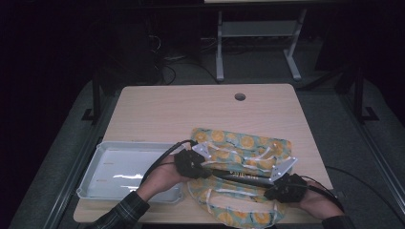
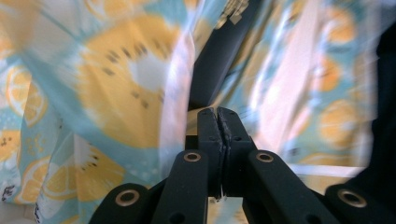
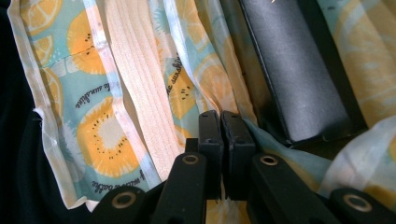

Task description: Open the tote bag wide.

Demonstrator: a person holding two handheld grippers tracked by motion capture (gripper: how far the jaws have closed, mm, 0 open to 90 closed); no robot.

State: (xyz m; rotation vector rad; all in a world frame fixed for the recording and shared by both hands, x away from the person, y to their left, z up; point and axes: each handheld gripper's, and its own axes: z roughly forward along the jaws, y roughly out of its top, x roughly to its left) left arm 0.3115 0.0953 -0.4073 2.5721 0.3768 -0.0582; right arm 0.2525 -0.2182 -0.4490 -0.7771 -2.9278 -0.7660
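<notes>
Fabric bag (image 1: 241,152): pale turquoise ground, printed with orange and yellow citrus slices, small dark script lettering, white trim, cream webbing straps (image 3: 140,102). Long box (image 3: 294,70): matt black. Tray (image 1: 95,164), left: light grey. Table (image 1: 191,109): pale wood grain. Sleeve (image 1: 122,212), near left: dark plaid.

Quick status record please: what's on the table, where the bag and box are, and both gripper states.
table: light wood
bag: lemon-print cloth, lying at the near middle of the table
box: long, black, at the bag's opening
tray: white, left of the bag
left hand-held gripper: jaws shut, at the bag's left side; cloth between them cannot be told
right hand-held gripper: jaws shut at the bag's edge; hold unclear
</notes>
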